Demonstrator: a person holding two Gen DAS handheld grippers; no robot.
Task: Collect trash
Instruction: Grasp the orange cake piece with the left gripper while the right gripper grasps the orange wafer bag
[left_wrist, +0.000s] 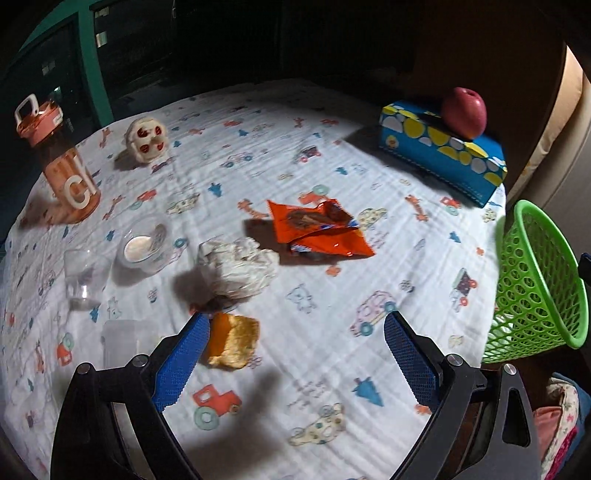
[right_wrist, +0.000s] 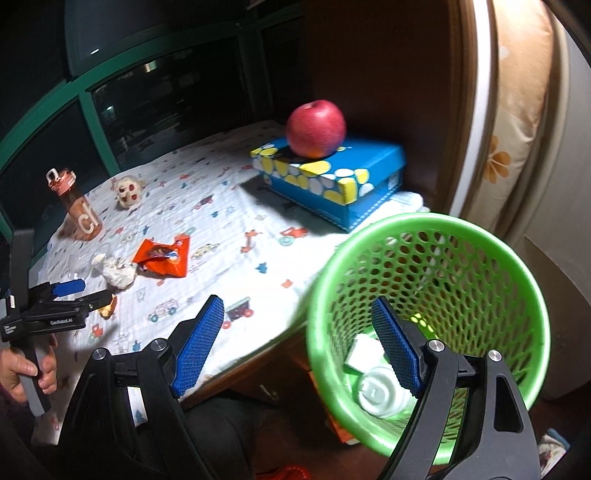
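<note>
Trash: an orange peel scrap (left_wrist: 233, 345), curled and pithy on its inner face, lies on the printed cloth (left_wrist: 317, 369) touching the inner face of the left gripper's (left_wrist: 295, 347) left pad (left_wrist: 181, 362); the jaws stand wide and grip nothing. Just beyond it sit a crumpled white paper wad (left_wrist: 238, 271) and, past that, a torn orange foil wrapper (left_wrist: 317, 230), glossy and creased. The right gripper (right_wrist: 295, 347) has its fingers spread wide around the rim of a green plastic basket (right_wrist: 480, 236) with a perforated honeycomb wall; one ribbed blue pad (right_wrist: 397, 354) is inside the rim, the other outside, and whether they touch the rim cannot be told. Within lie a white round lid-like piece (right_wrist: 380, 393) and a white folded scrap (right_wrist: 362, 354). Farther off: a clear glass (left_wrist: 83, 277), a shallow clear cup (left_wrist: 146, 243), an orange bottle (left_wrist: 62, 158), a blue spotted box (left_wrist: 443, 151) bearing a red apple (left_wrist: 464, 112), and a small round cream object with red spots (left_wrist: 146, 140).
</note>
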